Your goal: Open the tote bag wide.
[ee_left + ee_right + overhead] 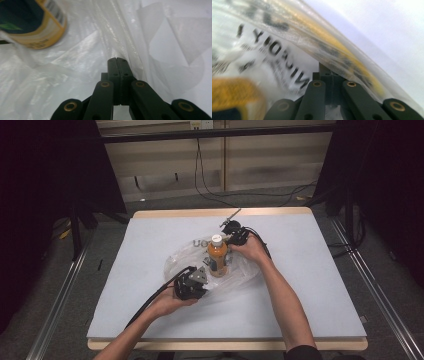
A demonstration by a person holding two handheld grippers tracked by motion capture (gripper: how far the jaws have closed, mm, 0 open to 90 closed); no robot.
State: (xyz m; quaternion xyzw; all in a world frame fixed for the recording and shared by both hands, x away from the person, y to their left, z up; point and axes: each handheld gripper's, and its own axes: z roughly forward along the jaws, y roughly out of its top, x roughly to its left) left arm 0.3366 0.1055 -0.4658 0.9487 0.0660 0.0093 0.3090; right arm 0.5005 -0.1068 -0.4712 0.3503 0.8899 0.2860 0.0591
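Clear plastic, a thin crinkled bag (235, 272) with black lettering, lies spread near the middle of the grey table (320, 295), and an orange bottle (217, 257) with a white cap stands upright within its folds. The left gripper (200, 276) sits at the bag's near-left edge, just beside the bottle's base; in the left gripper view its jaws are pressed together, with a pleat of the film (125, 37) rising from their tips, so they appear clenched on the plastic, though the sheet is too sheer to be sure how much is caught. The bottle's yellow-labelled lower part (37, 27) shows at the upper left of that view. The right gripper (239, 238) is at the bag's far side, close to the bottle's cap, held by the right hand (252, 249). In the right gripper view its jaws are closed too, their tips hidden under a taut fold of printed film (287, 57), apparently pinching it, and the blurred bottle (234, 95) shows at the lower left.
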